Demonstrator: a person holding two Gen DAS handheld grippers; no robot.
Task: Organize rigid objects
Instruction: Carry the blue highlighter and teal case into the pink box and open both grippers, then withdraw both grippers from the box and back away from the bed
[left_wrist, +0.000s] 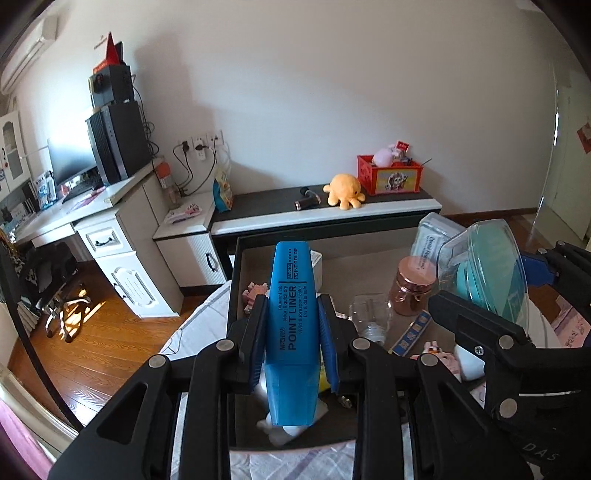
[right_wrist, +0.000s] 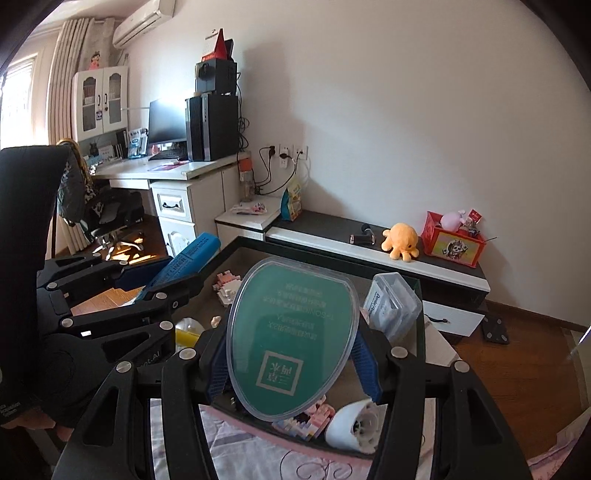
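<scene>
My left gripper (left_wrist: 292, 325) is shut on a blue highlighter (left_wrist: 293, 306) marked POINT LINER, held upright above a dark open box (left_wrist: 236, 295). The highlighter also shows in the right wrist view (right_wrist: 181, 264). My right gripper (right_wrist: 291, 354) is shut on a clear oval case with a green insert (right_wrist: 291, 332), held over the same box (right_wrist: 419, 332). That case shows in the left wrist view (left_wrist: 487, 273) at the right. The box holds a copper-lidded jar (left_wrist: 412, 286), a glass cup (left_wrist: 369, 317), a clear plastic box (right_wrist: 393, 306), pink block toys (right_wrist: 227, 286) and a white object (right_wrist: 354, 424).
The box rests on a bed with a patterned cover (right_wrist: 295, 465). Behind it stands a low black-and-white bench (left_wrist: 325, 214) with an orange plush octopus (left_wrist: 345, 192) and a red crate (left_wrist: 389, 173). A white desk with a computer (left_wrist: 110, 147) stands at the left.
</scene>
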